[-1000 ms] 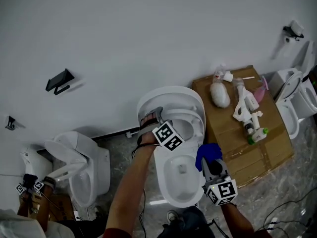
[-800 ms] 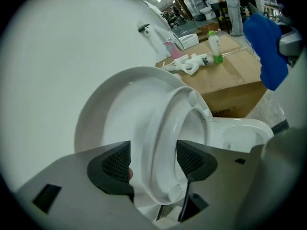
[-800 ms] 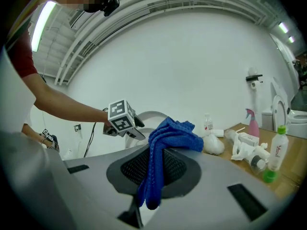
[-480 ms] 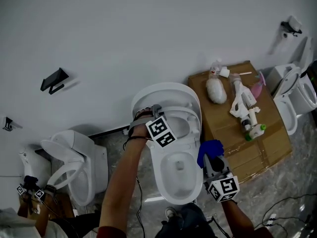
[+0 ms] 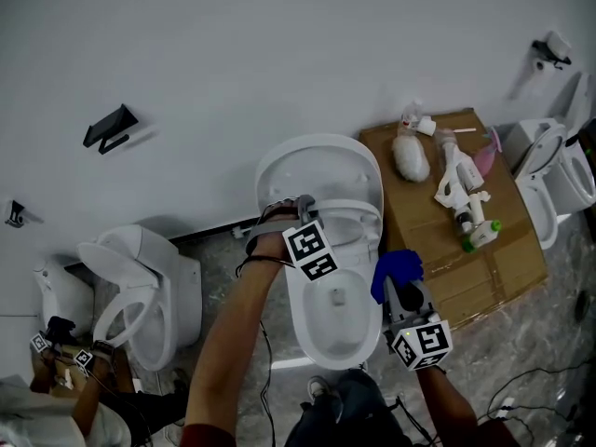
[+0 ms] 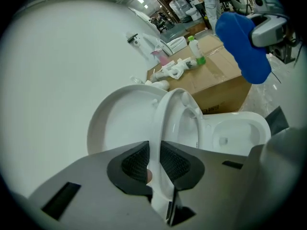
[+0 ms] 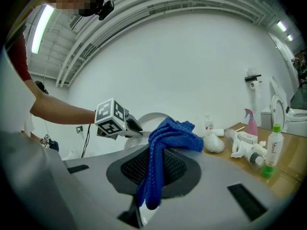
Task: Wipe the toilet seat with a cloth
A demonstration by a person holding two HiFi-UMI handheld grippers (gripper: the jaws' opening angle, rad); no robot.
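The cardboard box (image 5: 507, 264) stands right of the toilet (image 5: 309, 333).

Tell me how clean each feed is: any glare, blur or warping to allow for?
Head view: even flat light, toilet seat crisp, no glare. Left gripper view: strong fisheye, dark round border, seat rim in the foreground featureless white. Right gripper view: fisheye bends ceiling lines, strip light glares top left, cloth sharp.

Left gripper (image 6: 154, 163), centre frame, has just been closing on the seat rim (image 6: 163, 128); right gripper (image 7: 154, 169), lower right, clamps the cloth (image 7: 165, 138).
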